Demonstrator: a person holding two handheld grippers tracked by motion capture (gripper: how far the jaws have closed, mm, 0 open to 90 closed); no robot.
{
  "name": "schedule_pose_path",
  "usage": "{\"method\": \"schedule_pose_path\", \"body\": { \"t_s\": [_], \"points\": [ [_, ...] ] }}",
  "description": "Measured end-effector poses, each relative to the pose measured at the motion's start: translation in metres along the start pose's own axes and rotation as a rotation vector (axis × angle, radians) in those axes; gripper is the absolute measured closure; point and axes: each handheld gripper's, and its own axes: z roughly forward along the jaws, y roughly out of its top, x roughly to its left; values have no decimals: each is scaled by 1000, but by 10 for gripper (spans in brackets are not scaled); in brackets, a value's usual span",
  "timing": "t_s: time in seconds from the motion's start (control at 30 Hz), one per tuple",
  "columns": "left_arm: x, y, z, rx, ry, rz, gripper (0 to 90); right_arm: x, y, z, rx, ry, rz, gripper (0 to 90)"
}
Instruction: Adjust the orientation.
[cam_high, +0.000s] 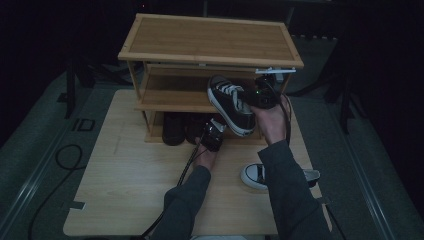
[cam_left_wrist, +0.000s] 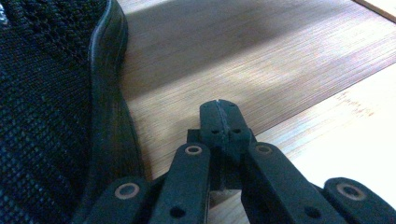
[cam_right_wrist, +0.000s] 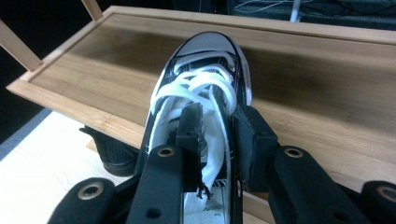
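Right claw (cam_right_wrist: 217, 140) clamps black sneaker (cam_high: 231, 104) at its laces, toe pointing upper-left toward rack's middle shelf (cam_high: 170, 95); left claw (cam_left_wrist: 220, 122) closed, empty, below.

A black sneaker (cam_high: 231, 104) with white laces and a white toe cap hangs tilted in front of the rack's (cam_high: 210, 37) middle shelf, toe toward it, seemingly clamped at the tongue. Its twin (cam_high: 260, 176) lies on the table (cam_high: 130, 185).
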Motion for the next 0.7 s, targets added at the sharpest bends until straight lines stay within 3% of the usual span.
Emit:
{"method": "schedule_pose_path", "body": {
  "t_s": [0.7],
  "points": [
    [0, 0, 0, 2, -1, 0, 900, -3, 8, -32, -60, 7, -24, 722]
  ]
}}
